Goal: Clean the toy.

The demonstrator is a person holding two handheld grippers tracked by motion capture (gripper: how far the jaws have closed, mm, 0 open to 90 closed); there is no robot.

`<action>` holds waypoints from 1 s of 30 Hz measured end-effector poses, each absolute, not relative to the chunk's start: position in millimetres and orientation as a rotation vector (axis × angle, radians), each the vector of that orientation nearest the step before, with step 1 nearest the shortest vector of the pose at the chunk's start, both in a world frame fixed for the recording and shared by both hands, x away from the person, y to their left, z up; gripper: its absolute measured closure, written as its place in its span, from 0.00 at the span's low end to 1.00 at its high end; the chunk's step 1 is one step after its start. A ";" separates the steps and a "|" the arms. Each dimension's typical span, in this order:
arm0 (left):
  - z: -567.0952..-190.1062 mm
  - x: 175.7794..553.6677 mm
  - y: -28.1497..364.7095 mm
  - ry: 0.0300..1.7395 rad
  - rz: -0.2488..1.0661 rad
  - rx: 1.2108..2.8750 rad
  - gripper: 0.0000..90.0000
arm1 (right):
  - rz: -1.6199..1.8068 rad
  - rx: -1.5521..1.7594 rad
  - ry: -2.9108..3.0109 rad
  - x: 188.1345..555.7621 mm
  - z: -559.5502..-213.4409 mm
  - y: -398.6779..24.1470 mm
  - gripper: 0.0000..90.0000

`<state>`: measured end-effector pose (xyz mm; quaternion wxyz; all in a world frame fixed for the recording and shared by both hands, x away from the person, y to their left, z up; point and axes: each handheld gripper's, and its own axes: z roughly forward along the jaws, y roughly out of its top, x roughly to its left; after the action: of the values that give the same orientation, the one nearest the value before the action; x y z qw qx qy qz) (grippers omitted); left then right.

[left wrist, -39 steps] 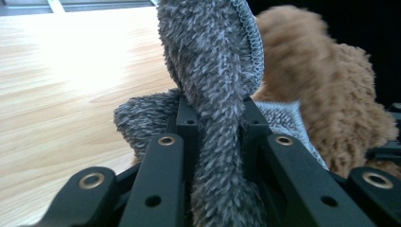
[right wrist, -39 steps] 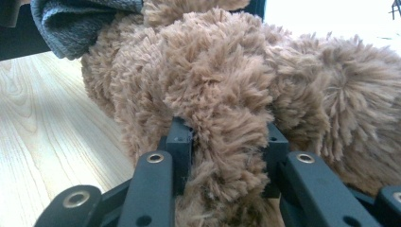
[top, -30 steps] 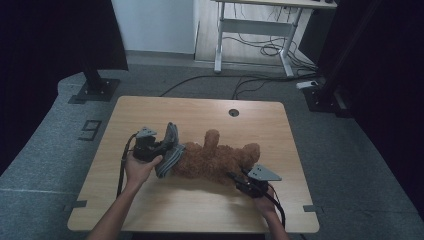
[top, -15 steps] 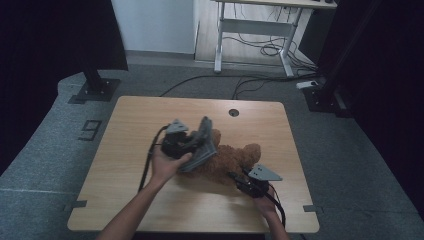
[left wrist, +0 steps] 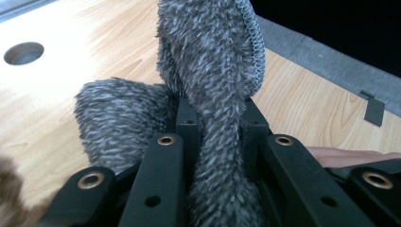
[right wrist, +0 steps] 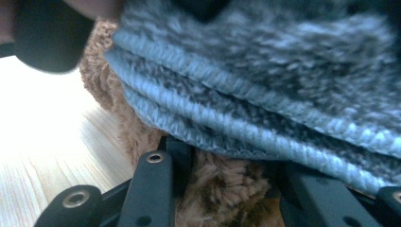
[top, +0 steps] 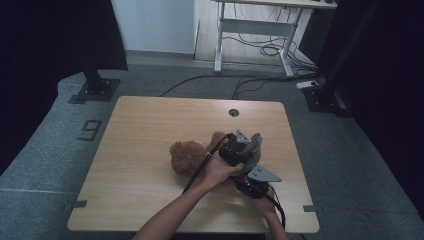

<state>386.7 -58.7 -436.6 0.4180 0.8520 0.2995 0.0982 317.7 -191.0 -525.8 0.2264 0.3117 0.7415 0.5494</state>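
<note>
Between the left gripper's [left wrist: 215, 137] closed jaws hangs a grey fuzzy sock [left wrist: 208, 71], carried over the brown plush bear [top: 192, 156]. Right gripper [right wrist: 222, 189] pinches the bear's fur, apparently pinning it for dressing.

- High view: dim and soft, slightly grainy. Black curtains on both sides swallow all detail. Brightest zone is the white wall and pale floor at the top centre.
- The wooden table [top: 150, 130] is evenly lit, with a soft shadow under the forearm.
- Left gripper view: bright. Glare washes out the table top at the upper left; grey fleece [left wrist: 213, 61] sharp, near jaws slightly soft.
- Right gripper view: close range and heavily out of focus. Grey knit [right wrist: 265, 94] blurred, and the table blown out white at the left.
</note>
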 end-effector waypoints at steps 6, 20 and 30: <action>-427.8 391.3 -23.4 0.808 0.274 2.098 0.84 | 1.503 0.851 2.038 316.9 -526.2 -187.4 0.73; -426.7 385.4 87.0 0.907 0.281 1.935 0.84 | 1.490 0.846 2.040 316.0 -526.0 -184.4 0.73; -430.0 384.8 149.4 1.017 0.356 1.876 0.83 | 1.506 0.867 2.032 317.0 -527.1 -187.0 0.73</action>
<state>384.8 149.4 -430.0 0.4700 0.7654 0.4150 0.1453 317.0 -187.0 -527.1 0.2319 0.3156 0.7393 0.5478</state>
